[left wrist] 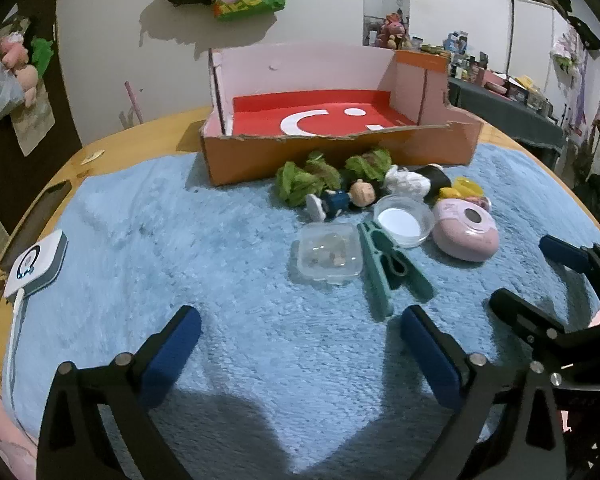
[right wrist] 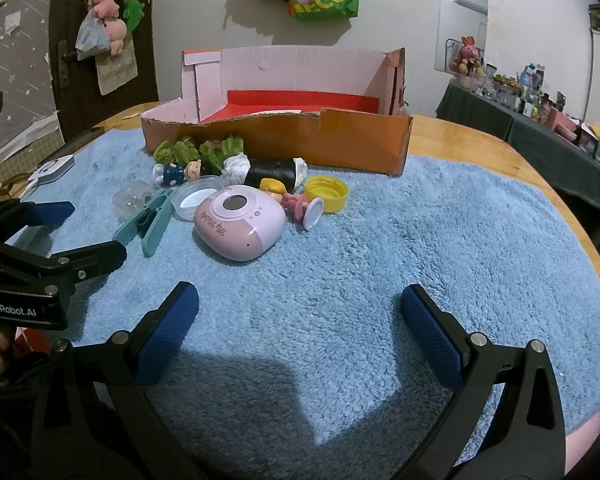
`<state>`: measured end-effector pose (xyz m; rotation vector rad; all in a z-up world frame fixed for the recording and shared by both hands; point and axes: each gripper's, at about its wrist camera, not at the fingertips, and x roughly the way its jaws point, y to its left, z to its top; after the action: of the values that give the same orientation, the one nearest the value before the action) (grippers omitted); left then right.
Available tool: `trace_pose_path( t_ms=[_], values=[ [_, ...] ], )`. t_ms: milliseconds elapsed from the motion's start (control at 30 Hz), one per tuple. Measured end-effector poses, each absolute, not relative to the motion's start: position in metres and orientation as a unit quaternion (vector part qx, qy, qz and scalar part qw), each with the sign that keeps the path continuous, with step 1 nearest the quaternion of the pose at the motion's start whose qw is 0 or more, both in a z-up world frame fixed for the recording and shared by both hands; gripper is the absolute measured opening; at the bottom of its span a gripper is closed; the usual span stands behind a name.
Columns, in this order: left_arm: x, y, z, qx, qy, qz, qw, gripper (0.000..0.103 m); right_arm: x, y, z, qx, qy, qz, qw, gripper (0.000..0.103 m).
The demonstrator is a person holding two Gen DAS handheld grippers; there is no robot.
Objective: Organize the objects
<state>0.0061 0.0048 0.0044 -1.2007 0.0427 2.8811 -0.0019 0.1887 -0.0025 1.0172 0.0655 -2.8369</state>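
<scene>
Shown at this moment, both claws are held low over a blue fleece mat (right wrist: 380, 240) spread on the wooden bench (right wrist: 480, 136), and nothing has yet been gripped. The left claw (left wrist: 300, 344) is seen with its blue pads spread wide and nothing between them; the right claw (right wrist: 300, 320) is likewise spread and bare. The objects to be organized are gathered in a cluster at the far side of the mat, just in front of an open cardboard box (left wrist: 340, 152) whose red floor holds none of them.

Nearest the left claw, a teal clip (left wrist: 388, 264) is laid with its long axis running near-to-far, tilted slightly left at the far end; a clear lidded container (left wrist: 327, 258) is set touching it on the left. Farther off, a shallow clear dish (left wrist: 404, 220), a pink toy camera (right wrist: 236, 224), a yellow cap (right wrist: 327, 193), two small figurines and green leafy pieces (left wrist: 304, 180) are bunched together.

From the right claw the cluster is placed far and to the left, the camera being the closest item. A black-wrapped roll (right wrist: 272, 172) behind it cannot be identified with certainty. The left claw is judged the nearer to the clip, whose narrow width would be spanned by a straight forward reach.
</scene>
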Motion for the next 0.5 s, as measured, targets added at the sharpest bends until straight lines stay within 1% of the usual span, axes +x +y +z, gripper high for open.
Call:
trace_pose_path(
  t_ms=[333,433,500],
  values=[
    [0.006,0.009,0.011,-0.390,0.006,0.920,0.042,0.091,-0.004,0.187,0.001,0.344,0.017,-0.936,0.072,0.091],
    [0.006,0.011,0.013,-0.392,0.007,0.919,0.049,0.085,-0.005,0.188,0.003,0.347,0.009,-0.934,0.079,0.087],
    [0.005,0.012,0.015,-0.392,0.011,0.918,0.057,0.078,-0.007,0.188,0.004,0.352,0.005,-0.932,0.085,0.084]
  ],
)
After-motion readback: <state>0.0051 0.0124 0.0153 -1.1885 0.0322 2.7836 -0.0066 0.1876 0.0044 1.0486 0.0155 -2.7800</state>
